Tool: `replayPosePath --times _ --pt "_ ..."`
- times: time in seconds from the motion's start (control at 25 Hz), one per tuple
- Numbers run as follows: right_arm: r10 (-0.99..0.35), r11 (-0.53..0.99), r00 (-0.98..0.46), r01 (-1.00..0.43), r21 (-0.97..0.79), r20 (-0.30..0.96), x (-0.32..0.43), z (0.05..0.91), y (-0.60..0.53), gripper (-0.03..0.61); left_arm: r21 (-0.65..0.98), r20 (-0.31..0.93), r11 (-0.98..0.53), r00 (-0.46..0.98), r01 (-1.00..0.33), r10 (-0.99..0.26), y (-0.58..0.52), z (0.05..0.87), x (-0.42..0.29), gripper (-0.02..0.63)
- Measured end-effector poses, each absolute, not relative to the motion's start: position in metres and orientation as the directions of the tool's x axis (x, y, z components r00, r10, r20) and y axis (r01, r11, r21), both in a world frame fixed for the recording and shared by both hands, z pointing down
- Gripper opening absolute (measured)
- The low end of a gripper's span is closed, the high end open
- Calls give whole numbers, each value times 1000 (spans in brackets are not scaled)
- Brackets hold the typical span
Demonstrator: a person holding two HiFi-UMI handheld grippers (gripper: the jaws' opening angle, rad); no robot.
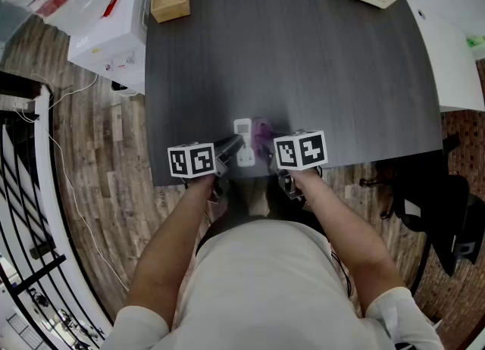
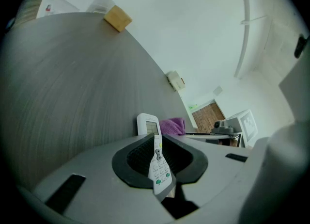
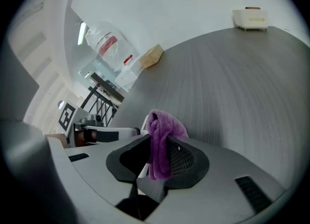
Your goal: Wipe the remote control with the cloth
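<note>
Remote: lower centre of head view, by the table's near edge. Its long axis runs up-down the frame, w/ the screen end pointing away from the person. L gripper comes in from frame left, jaws almost closed, clamped on the button end. Purple cloth is just frame-right of the remote, touching or v. close, pinched tight in R gripper. R hand is nearer, so the wipe prob. goes leftward onto the remote, then lengthwise.

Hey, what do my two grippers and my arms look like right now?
The left gripper and right gripper match: light grey bodies, dark ribbed jaw pads, each bearing a white cube with black square markers. The person wears a pale short-sleeved shirt.
</note>
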State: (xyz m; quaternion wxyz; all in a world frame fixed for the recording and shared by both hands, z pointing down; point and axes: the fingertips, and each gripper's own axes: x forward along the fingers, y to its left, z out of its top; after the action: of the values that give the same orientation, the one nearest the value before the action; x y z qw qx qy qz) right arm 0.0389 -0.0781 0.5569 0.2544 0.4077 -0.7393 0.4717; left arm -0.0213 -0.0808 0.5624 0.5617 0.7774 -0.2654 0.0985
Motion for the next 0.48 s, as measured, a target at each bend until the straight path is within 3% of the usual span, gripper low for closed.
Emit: replayPosePath --times 0.28,0.48 --pt "-394 230 -526 -850 -473 754 50 550 -79 104 829 413 -254 852 -498 -322 -84 550 -26 49" --pt "-496 277 -444 -895 -349 746 100 522 -87 104 844 269 -343 878 -412 -395 -89 497 -50 49"
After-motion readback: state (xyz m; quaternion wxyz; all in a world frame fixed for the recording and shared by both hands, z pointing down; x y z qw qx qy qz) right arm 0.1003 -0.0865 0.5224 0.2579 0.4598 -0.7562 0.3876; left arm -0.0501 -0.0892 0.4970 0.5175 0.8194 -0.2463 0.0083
